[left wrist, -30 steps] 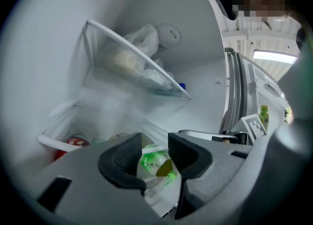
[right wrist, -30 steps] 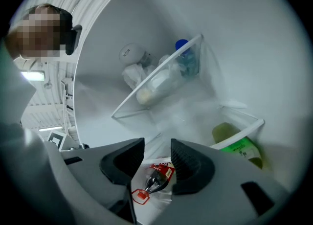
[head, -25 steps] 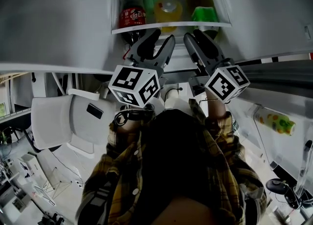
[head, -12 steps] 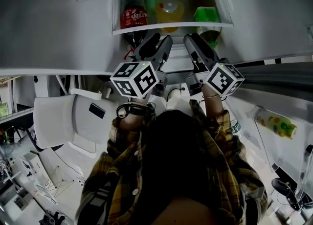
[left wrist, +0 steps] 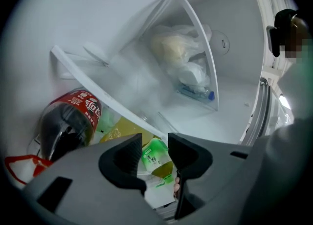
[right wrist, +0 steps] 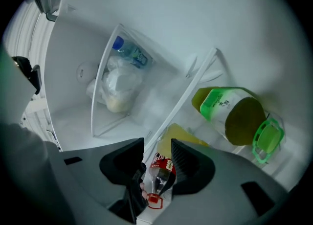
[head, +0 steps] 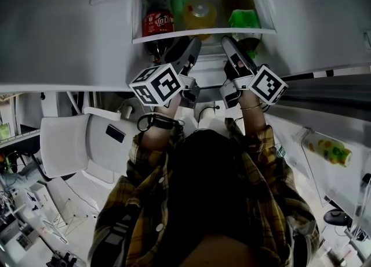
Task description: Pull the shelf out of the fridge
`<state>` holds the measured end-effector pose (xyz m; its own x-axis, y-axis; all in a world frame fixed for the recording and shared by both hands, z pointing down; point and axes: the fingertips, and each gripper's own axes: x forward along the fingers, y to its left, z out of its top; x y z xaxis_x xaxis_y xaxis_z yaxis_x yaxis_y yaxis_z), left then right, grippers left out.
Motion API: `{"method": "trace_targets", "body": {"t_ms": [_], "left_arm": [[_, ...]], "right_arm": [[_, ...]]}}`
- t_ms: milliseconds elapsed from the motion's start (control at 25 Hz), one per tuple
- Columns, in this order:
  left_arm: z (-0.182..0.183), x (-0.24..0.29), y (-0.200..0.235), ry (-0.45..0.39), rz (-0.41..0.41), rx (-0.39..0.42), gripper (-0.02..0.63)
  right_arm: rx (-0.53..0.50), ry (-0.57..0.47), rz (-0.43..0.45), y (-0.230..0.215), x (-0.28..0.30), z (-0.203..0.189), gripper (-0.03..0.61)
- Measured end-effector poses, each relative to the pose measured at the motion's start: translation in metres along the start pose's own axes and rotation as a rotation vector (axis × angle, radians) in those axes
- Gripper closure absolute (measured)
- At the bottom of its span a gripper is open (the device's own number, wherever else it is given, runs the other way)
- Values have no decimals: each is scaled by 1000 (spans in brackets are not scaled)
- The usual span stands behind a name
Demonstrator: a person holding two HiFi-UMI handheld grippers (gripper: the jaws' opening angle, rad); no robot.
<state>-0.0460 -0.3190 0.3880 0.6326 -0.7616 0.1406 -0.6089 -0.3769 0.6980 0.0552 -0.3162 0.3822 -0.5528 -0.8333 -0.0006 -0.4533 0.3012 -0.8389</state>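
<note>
The person is holding both grippers up to the white shelf (head: 203, 32), which is sitting in place inside the open fridge (head: 69, 28) with three bottles resting on it. The left gripper (head: 184, 48) is hovering just below the shelf's front edge with its jaws parted and nothing between them. The right gripper (head: 235, 51) is sitting near it at the same edge, its jaws likewise standing apart and empty. In the left gripper view, the shelf rim (left wrist: 107, 94) is running diagonally down toward the left gripper (left wrist: 154, 143), and the green bottle (left wrist: 155, 158) is showing through the gap. In the right gripper view, the rim (right wrist: 193, 84) is passing just above the right gripper (right wrist: 157, 146), and the cola bottle (right wrist: 159, 175) is showing through that gap. Doing this step well is probably going to mean closing both grippers on the front rim, spaced evenly, then drawing straight back and keeping the shelf level, since the load looks heavy and a tilt could be sending bottles sliding. The cola bottle (head: 157, 21) is wearing a red label with white script that is looking like a cola brand, though I am not making out the letters. The green bottle (right wrist: 230, 114) is carrying white characters on its green label, too small to read, and the yellow bottle (head: 200, 13) is showing no legible print
</note>
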Motion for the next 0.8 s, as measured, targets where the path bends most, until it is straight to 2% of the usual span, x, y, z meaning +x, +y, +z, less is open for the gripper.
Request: {"method": "trace_targets", "body": {"t_ms": [360,640,800], "left_arm": [[20,16,4,-64,-31,-135,454],[36,28,11,-87,-8,-149,454],[43,37,18,-92,16,-189,454]], "right_arm": [[94,-8,49,-1,24,7,417],[112,-7,36,-6,47,15,417],[106,8,26,-8,59,18,419]]}}
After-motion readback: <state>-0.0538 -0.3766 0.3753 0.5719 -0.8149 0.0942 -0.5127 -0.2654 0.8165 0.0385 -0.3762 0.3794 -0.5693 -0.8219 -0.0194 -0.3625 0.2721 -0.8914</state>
